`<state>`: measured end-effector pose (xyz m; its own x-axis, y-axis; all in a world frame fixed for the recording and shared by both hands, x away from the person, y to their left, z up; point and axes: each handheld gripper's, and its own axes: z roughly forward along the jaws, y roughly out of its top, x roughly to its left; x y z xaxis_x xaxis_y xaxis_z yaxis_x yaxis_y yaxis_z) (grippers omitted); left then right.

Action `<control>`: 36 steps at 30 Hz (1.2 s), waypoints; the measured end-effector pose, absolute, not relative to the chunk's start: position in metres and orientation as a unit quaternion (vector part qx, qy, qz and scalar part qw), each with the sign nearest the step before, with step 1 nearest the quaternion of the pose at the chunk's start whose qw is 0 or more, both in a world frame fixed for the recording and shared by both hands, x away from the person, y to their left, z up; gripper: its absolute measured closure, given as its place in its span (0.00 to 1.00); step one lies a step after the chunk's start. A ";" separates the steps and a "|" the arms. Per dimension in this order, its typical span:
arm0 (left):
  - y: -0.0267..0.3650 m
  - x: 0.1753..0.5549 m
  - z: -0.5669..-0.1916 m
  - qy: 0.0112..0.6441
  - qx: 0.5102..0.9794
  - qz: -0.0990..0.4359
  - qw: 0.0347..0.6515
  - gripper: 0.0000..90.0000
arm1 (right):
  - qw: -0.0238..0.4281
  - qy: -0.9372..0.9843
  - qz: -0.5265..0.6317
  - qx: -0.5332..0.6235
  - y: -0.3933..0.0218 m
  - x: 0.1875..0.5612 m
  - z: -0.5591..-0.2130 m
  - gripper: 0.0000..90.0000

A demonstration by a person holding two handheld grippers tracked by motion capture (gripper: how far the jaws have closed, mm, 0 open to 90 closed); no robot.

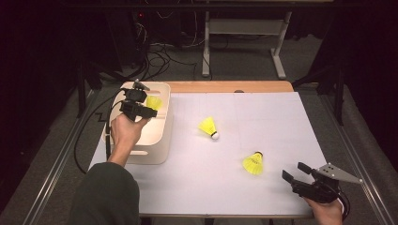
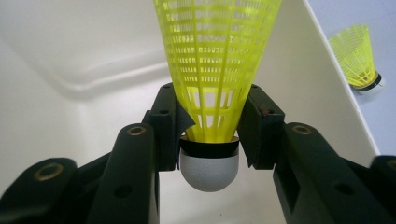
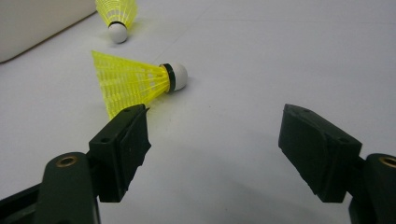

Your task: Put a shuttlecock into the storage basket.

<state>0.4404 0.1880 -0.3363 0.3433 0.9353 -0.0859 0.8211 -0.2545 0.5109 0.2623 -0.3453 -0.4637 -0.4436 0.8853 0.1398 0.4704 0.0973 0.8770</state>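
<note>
Shuttlecock in hand: the held shuttlecock (image 2: 212, 93) sat in our left gripper (image 2: 209, 128), yellow skirt pointing away from the camera, white cork toward it.
Left gripper: we had both pads clamped on the lower skirt just above the black band; in the high view our left gripper (image 1: 137, 107) hung over the cream bin (image 1: 157, 140) at the table's left edge.
Bin: its pale floor and walls lay right behind the held shuttlecock in the left gripper view.
Right gripper: our right gripper (image 3: 212, 140) had its jaws wide apart and held nothing; it waited near the table's front right corner (image 1: 300, 174).
Near shuttlecock: it lay on its side (image 3: 135, 81) just ahead of the right jaws, cork to the right in that view.
Far shuttlecock: it rested farther off (image 1: 209, 127), mid-table, apart from the bin.
Table: a white sheet (image 1: 263, 117) covered it.
Step in hand: we judged it to be the drop into the bin.
Next move: parting the left jaws so that the piece falls inside the walls; afterwards, our right jaws closing round the near shuttlecock.
</note>
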 end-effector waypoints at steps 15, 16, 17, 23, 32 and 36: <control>0.186 0.449 -0.346 0.564 0.784 0.110 0.235 0.69 | 0.220 0.707 0.471 0.479 -0.345 0.263 -0.464 0.28; 0.186 0.449 -0.346 0.563 0.785 0.110 0.234 0.69 | 0.220 0.707 0.471 0.479 -0.345 0.263 -0.464 0.28; 0.186 0.449 -0.347 0.563 0.785 0.110 0.233 0.69 | 0.220 0.707 0.471 0.479 -0.345 0.263 -0.464 0.28; 0.185 0.451 -0.348 0.563 0.787 0.108 0.228 0.68 | 0.220 0.707 0.471 0.479 -0.345 0.263 -0.464 0.28; 0.185 0.454 -0.352 0.568 0.788 0.099 0.215 0.65 | 0.220 0.708 0.471 0.478 -0.345 0.262 -0.464 0.28; 0.186 0.454 -0.351 0.570 0.787 0.098 0.214 0.56 | 0.220 0.708 0.470 0.479 -0.345 0.262 -0.464 0.28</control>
<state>0.4540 0.1857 -0.3510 0.3311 0.9394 -0.0888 0.8552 -0.2590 0.4490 0.2624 -0.3448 -0.4637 -0.4446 0.8850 0.1386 0.4710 0.0994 0.8765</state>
